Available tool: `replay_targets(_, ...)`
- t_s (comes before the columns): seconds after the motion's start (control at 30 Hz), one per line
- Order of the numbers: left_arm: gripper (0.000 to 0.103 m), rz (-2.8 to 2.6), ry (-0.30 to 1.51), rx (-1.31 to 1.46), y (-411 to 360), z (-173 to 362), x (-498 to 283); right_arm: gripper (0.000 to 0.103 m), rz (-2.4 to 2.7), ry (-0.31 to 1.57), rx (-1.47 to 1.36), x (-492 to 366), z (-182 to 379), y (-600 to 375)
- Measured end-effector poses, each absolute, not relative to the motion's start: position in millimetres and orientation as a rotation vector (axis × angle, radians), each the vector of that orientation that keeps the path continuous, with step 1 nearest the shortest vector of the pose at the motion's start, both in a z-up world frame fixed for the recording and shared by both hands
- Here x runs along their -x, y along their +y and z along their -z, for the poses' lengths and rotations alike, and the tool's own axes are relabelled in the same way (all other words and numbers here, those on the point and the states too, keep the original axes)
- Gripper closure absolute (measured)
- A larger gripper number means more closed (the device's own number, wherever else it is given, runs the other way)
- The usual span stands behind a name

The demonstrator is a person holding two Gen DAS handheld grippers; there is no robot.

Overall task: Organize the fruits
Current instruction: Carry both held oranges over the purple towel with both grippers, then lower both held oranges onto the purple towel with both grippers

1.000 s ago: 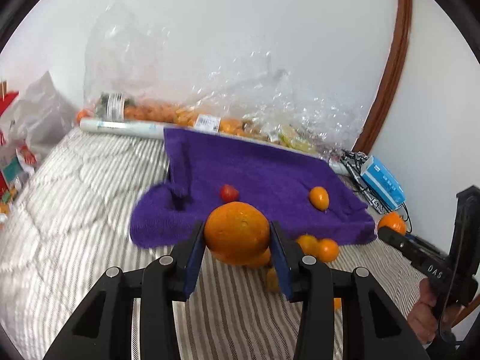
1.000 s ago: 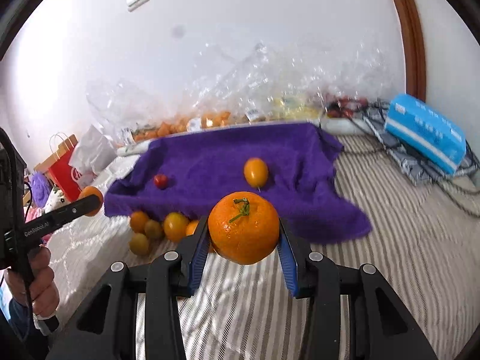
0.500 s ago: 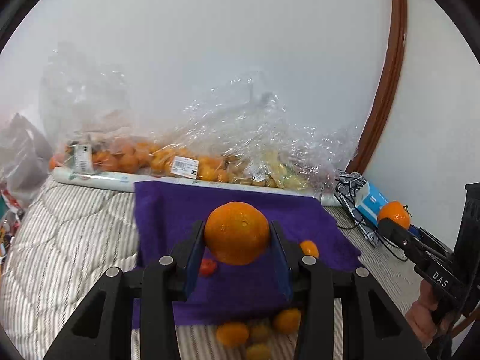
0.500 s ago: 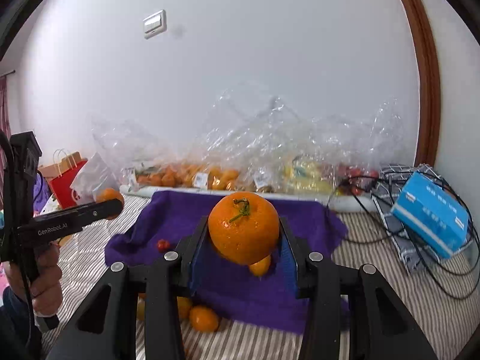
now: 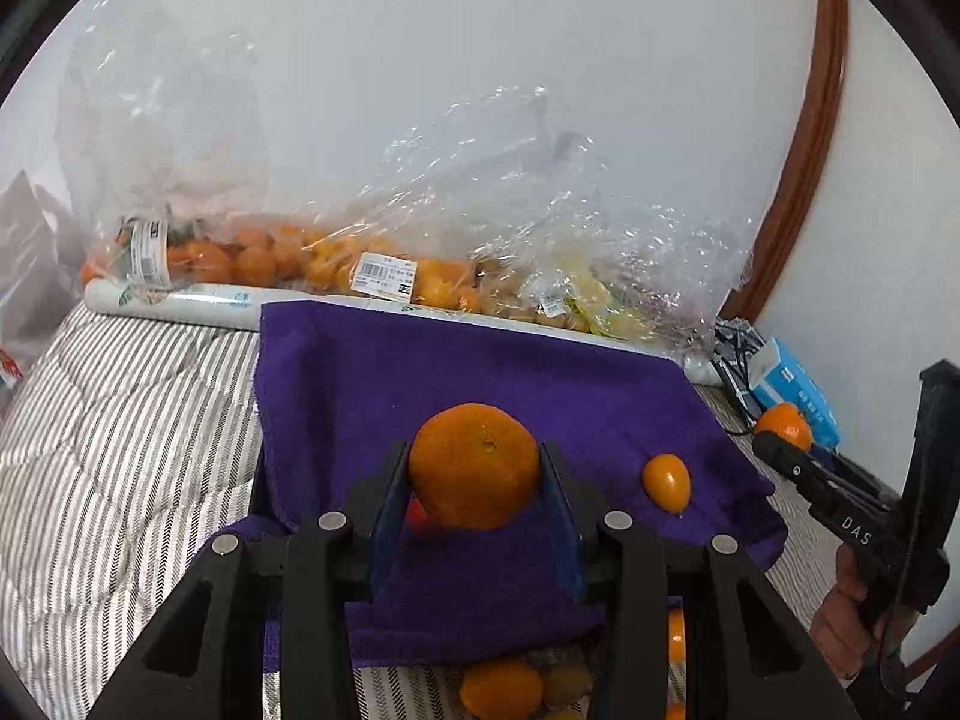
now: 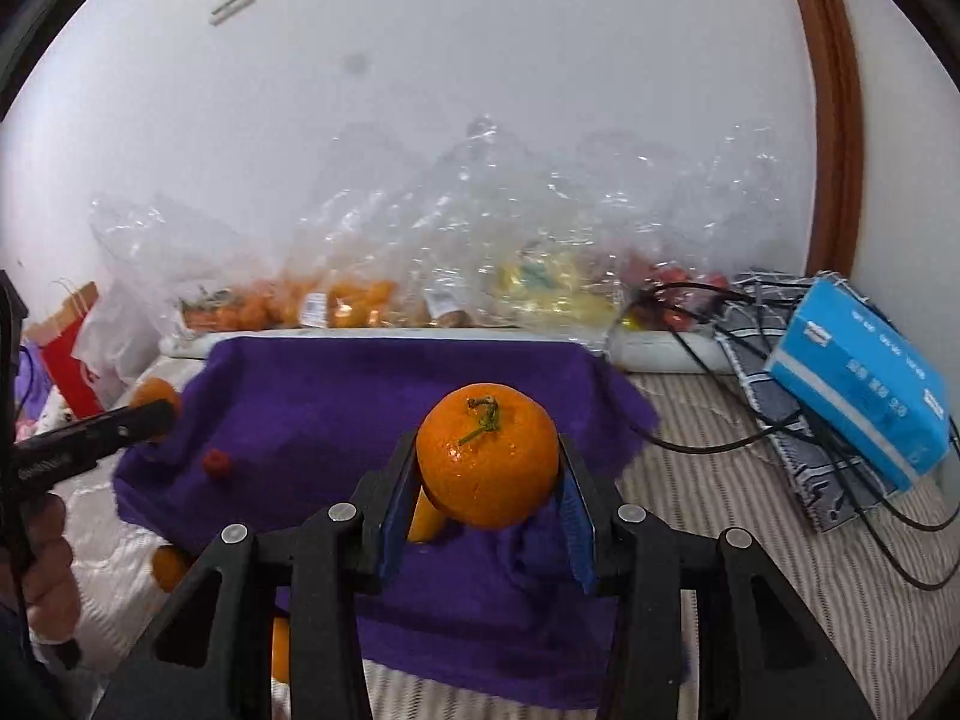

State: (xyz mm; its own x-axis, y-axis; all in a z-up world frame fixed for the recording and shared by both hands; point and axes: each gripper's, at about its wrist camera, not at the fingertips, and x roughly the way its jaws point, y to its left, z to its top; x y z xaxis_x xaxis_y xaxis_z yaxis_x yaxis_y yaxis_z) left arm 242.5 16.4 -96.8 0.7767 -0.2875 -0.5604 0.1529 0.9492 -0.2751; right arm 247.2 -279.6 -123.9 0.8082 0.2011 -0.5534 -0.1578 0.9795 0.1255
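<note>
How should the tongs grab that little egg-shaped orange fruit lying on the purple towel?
Grip the little fruit across its narrow middle, coming down from above. It lies on its side on the towel, its long axis running toward the camera, pointed end nearest. Its sides are bare, with nothing touching it, so a pad probably fits on each. Pinching its ends would likely make it squirt out.

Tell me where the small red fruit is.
In the right wrist view the small red fruit lies on the purple towel, near its left edge, just right of the left tool and its orange.
</note>
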Motion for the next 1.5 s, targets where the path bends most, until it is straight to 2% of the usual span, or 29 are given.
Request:
replay_targets(0.57,0.063,0.262,0.679,0.211,11.7,109.1,-248.9,0.06,-0.189,0.691,-0.041,-259.0,150.7,-267.7)
replay_targets(1.5,0.063,0.268,0.816,0.117,-12.2,135.2,-260.4,0.06,-0.191,0.744,-0.029,-264.9,158.0,-264.6)
